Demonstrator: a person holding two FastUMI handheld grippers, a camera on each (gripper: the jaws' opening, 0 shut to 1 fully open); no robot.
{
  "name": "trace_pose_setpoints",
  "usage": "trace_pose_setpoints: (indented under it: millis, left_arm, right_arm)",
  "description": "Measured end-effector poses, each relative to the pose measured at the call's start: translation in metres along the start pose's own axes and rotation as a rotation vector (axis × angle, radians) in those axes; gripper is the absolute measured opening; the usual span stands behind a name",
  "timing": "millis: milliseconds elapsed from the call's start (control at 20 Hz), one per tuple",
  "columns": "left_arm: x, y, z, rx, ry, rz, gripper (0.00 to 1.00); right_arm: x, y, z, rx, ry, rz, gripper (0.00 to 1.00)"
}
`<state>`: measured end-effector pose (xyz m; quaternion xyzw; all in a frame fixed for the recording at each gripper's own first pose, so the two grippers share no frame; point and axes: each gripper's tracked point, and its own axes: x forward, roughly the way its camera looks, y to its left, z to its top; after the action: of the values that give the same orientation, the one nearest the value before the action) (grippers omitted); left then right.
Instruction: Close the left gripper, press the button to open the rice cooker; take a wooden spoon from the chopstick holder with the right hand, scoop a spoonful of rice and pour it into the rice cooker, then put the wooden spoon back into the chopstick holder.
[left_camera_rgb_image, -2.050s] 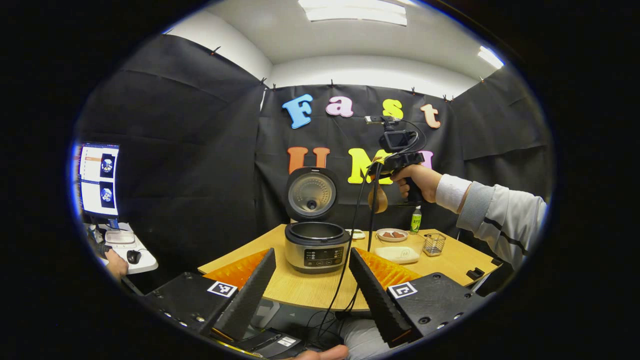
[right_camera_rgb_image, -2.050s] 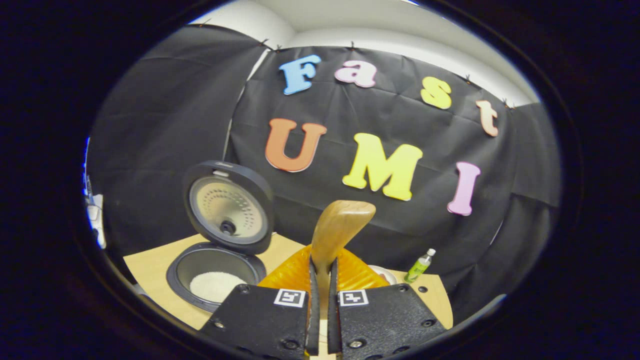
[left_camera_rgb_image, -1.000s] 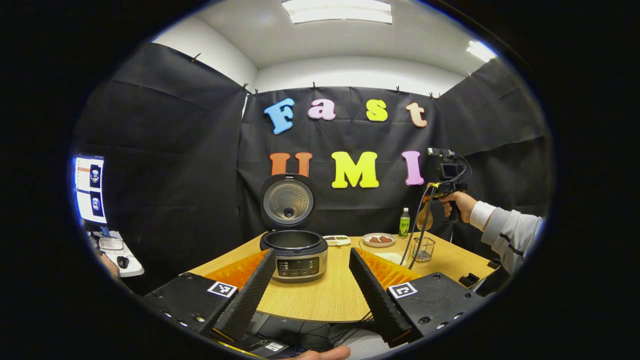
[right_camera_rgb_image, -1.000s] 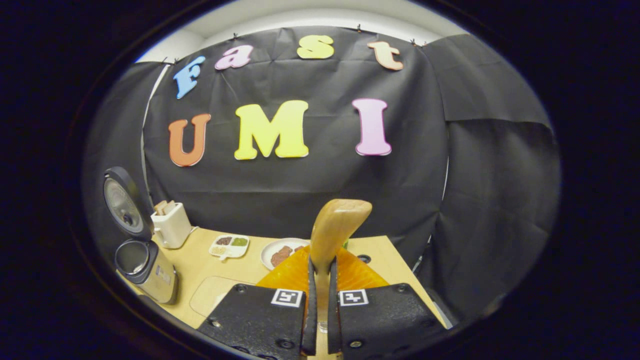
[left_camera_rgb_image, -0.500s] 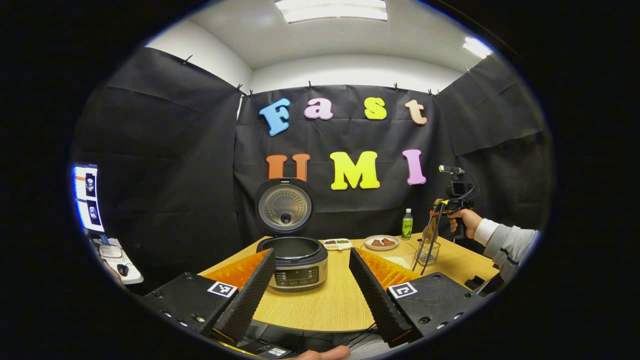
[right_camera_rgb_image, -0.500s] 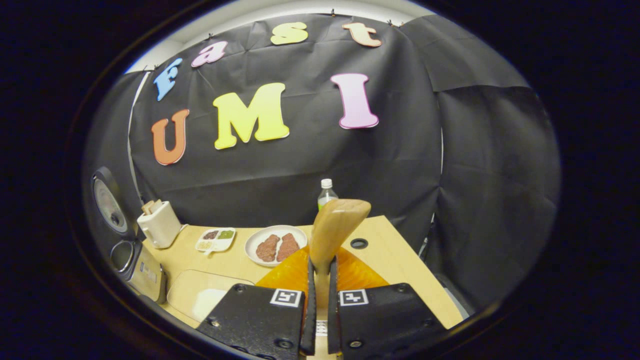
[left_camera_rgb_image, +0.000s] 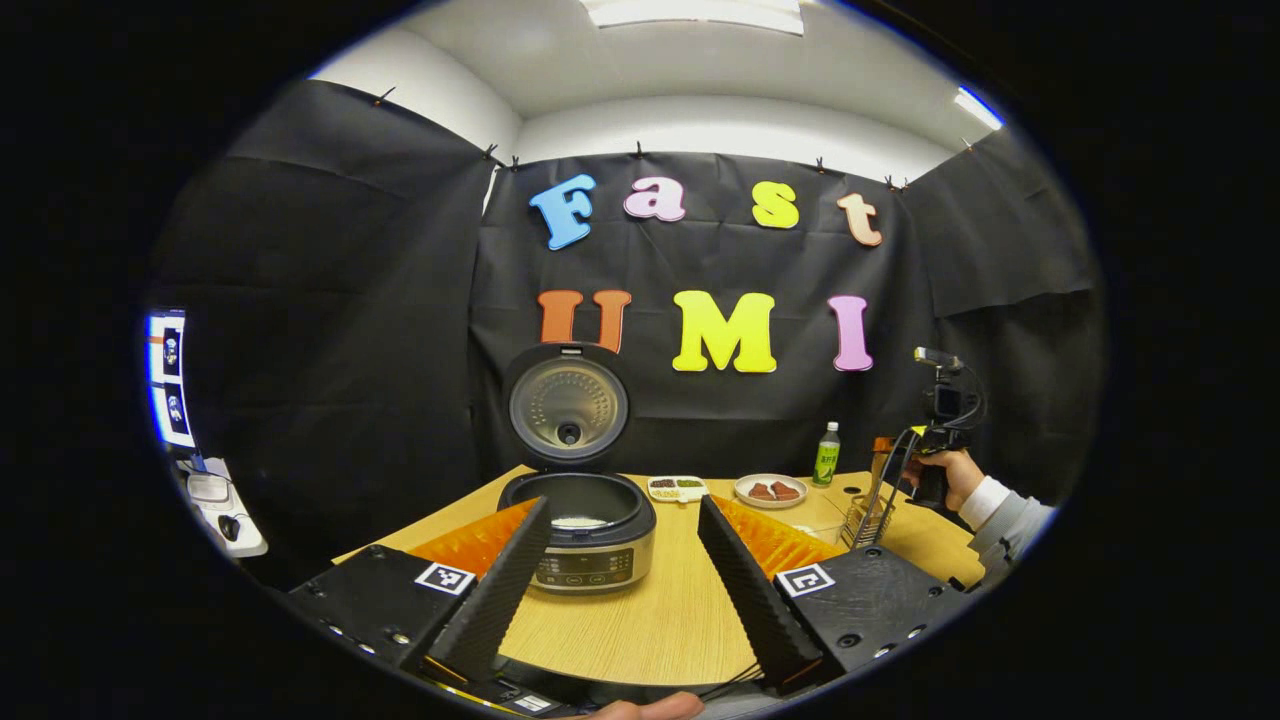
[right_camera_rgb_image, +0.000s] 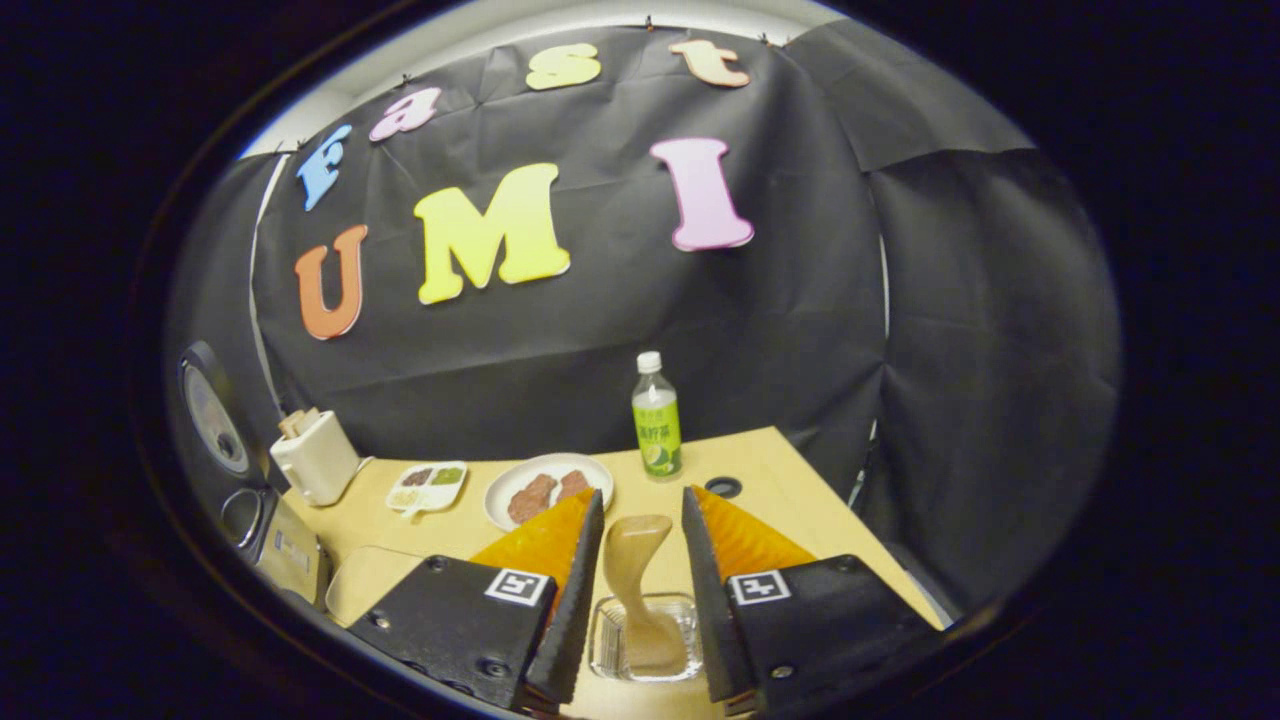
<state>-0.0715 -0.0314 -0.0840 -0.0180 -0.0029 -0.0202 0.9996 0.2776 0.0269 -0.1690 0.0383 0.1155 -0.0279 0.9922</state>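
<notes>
While standing in chopstick holder (right_camera_rgb_image: 643, 640) | wooden spoon (right_camera_rgb_image: 636, 560) between parted right gripper (right_camera_rgb_image: 640, 515)

Your left gripper (left_camera_rgb_image: 620, 560) hangs level, jaws spread wide; your right gripper (right_camera_rgb_image: 640, 555) has its jaws parted too.

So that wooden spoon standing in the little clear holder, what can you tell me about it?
The pale, smooth wooden spoon stands upright in the small clear chopstick holder on the light wooden table, bowl end up and curved, its lower end resting inside the holder. It sits between the open jaws of the right gripper, which do not press on it. A green-labelled bottle stands behind it.
</notes>
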Motion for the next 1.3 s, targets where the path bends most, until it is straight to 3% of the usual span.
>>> trace_pose_setpoints:
  millis: [100, 200, 250, 550, 800, 1000, 1300]
  left_arm:
    - [0.014, 0.006, 0.011, 0.003, -0.008, 0.022, 0.95]
    - [0.026, 0.009, 0.021, 0.012, -0.018, 0.037, 0.94]
    - [0.032, 0.009, 0.026, 0.014, -0.026, 0.044, 0.94]
    - [0.062, 0.011, 0.055, 0.001, -0.04, 0.057, 0.94]
    - [0.103, 0.007, 0.083, 0.024, -0.025, -0.002, 0.94]
    - [0.139, 0.006, 0.102, 0.017, 0.001, -0.026, 0.94]
    - [0.202, 0.015, 0.142, 0.006, -0.047, -0.053, 0.94]
  right_arm:
    - [-0.014, 0.004, 0.015, 0.002, -0.053, 0.011, 0.82]
    - [-0.026, 0.001, 0.026, -0.004, -0.091, 0.007, 0.87]
    - [-0.033, 0.001, 0.031, -0.009, -0.104, 0.01, 0.97]
    - [-0.085, -0.007, 0.047, -0.014, -0.135, 0.036, 0.98]
    - [-0.143, -0.026, 0.045, -0.032, -0.155, 0.032, 0.99]
    - [-0.179, -0.042, 0.036, -0.106, -0.179, 0.009, 1.0]
    - [-0.197, -0.039, 0.0, -0.167, -0.12, 0.053, 0.99]
